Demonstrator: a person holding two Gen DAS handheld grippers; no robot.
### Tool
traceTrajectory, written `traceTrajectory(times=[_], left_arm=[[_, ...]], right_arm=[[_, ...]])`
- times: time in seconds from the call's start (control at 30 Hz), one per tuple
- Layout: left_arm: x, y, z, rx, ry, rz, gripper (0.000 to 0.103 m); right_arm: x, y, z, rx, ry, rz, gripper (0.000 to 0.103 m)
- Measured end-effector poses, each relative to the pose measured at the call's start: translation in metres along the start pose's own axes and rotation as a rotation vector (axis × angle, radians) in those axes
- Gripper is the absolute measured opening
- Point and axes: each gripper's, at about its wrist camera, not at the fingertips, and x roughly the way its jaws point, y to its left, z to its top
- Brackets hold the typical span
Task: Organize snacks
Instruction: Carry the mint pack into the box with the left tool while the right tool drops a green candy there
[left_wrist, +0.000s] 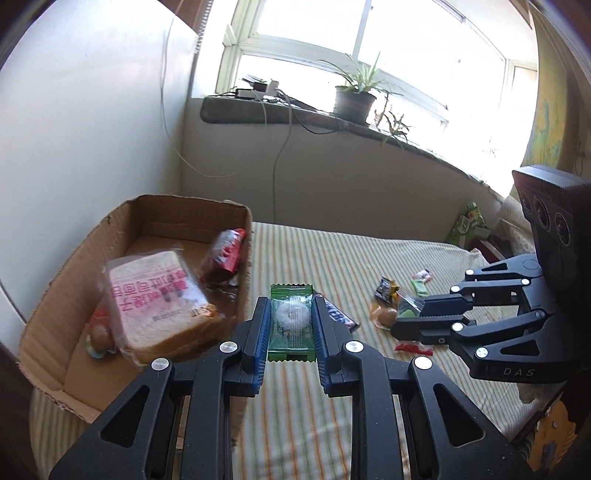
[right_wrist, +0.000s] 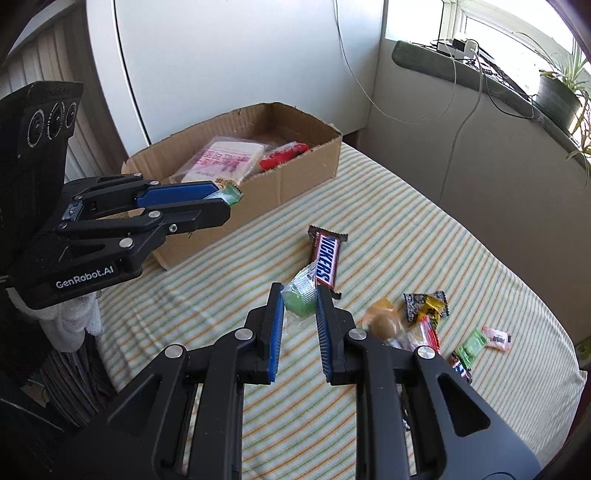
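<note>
We hold a green-wrapped pastry (left_wrist: 291, 321) clamped in the left gripper (left_wrist: 290, 325) beside the cardboard box (left_wrist: 66, 280), apparently for deposit, while the right gripper (right_wrist: 300, 306) closes around a green jelly cup (right_wrist: 301, 297).

A cardboard box (right_wrist: 258, 177) sits at the bed's (right_wrist: 406, 236) far left corner, holding a bagged bread loaf (right_wrist: 225, 157) with a snack packet (right_wrist: 282, 155) to its right. A Snickers bar (right_wrist: 325, 260) lies mid-bed; small wrapped candies (right_wrist: 424, 314) lie clustered to its right. A potted plant (left_wrist: 352, 98) stands on the windowsill (left_wrist: 280, 110) behind.

potted plant (left_wrist: 354, 96) on windowsill (left_wrist: 258, 110) — dangling cables (left_wrist: 275, 166)
</note>
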Motion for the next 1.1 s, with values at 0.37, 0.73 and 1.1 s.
traceTrajectory(times=[0.37, 0.73, 1.1], left_arm=[[-0.013, 0.064, 0.01, -0.145, -0.059, 0.134, 0.021], [-0.014, 0.078, 0.011, -0.16, -0.063, 0.194, 0.021], [-0.017, 0.088, 0.013, -0.189, -0.069, 0.216, 0.021]], right_arm=[[0.013, 0.045, 0.04, -0.074, -0.05, 0.071, 0.018], [0.037, 0.082, 0.068, -0.147, -0.054, 0.123, 0.018], [0.059, 0.105, 0.074, -0.189, -0.027, 0.154, 0.018]])
